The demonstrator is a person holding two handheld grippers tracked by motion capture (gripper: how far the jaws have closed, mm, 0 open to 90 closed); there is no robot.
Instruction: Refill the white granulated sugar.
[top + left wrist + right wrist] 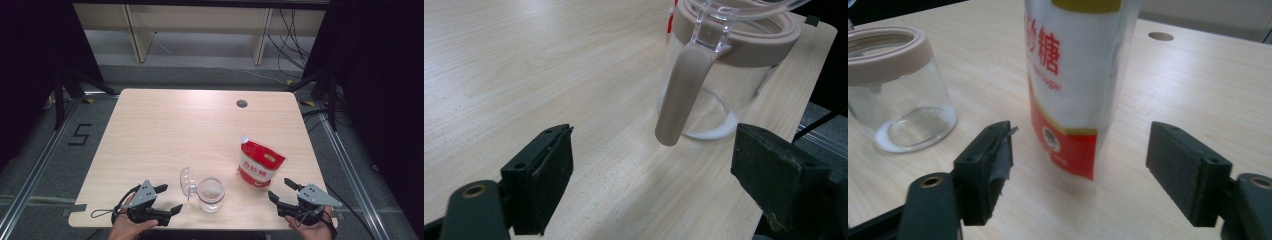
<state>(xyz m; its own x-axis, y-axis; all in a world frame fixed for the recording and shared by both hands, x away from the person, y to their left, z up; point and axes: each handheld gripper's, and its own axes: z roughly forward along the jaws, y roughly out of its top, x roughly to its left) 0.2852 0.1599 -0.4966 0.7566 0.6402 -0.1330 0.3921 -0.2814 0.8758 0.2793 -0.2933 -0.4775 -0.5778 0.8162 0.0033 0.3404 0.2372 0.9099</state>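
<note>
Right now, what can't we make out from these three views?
- Sugar bag: top cut off by the right gripper view's upper edge; small print blurred.
- Glass jar: open lid cut off by the left gripper view's top edge.
- Jar's contents: too small in the high view to judge their depth.

Two black hand-held grippers, left gripper (168,198) and right gripper (281,189) each topped with a grey three-cornered plate, blocky dark jaws with round screw holes, thin black cables trailed from both, dark strap at the right wrist
</note>
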